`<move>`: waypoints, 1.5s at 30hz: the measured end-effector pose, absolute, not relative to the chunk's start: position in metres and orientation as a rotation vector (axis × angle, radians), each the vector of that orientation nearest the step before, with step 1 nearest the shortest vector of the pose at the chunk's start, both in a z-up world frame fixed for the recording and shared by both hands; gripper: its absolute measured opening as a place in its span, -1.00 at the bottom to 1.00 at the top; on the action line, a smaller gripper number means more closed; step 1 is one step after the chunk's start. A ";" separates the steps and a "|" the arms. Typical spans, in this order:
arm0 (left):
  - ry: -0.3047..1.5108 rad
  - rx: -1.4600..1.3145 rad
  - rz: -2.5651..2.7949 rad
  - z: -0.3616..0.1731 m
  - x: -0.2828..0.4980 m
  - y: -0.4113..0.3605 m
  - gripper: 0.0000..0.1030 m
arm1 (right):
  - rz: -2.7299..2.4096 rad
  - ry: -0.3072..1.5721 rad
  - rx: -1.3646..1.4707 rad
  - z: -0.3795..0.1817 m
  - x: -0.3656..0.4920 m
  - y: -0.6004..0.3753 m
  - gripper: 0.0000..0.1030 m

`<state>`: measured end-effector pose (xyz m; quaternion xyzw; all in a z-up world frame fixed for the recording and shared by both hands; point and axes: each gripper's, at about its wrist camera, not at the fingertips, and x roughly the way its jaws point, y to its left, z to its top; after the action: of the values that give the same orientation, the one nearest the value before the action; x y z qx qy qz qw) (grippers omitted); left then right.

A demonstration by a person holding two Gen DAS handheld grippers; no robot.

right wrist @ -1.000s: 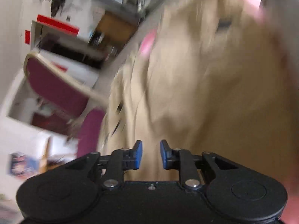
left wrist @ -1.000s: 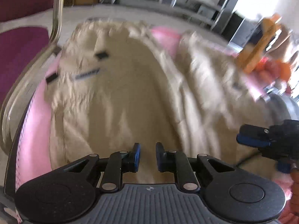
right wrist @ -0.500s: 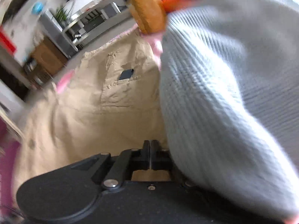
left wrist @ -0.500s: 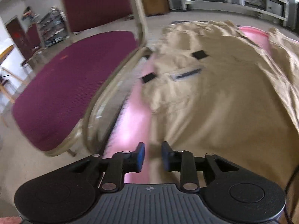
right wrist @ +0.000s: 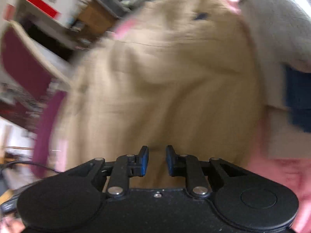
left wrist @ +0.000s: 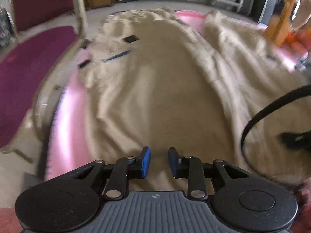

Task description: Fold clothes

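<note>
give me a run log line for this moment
left gripper open | right gripper open | beige trousers spread, unheld | pink mat underneath

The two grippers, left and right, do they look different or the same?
The left gripper has a ribbed grey body, while the right gripper has a plain black one. The left gripper's view is fairly sharp and level; the right gripper's view is tilted and blurred. Both have blue pads, both are open with nothing held, and both point over the beige trousers.
</note>
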<state>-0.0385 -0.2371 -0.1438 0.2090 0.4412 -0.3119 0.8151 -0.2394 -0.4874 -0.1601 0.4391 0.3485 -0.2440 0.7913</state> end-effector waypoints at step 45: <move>0.925 0.392 -0.742 -0.163 0.067 -0.389 -0.57 | -0.484 0.624 1.127 -0.182 -0.158 -0.626 -0.97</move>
<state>0.0675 -0.3892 -0.1632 0.1837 0.4332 -0.3473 0.8112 -0.1577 -0.6258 -0.1825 0.5202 0.2881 -0.2235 0.7723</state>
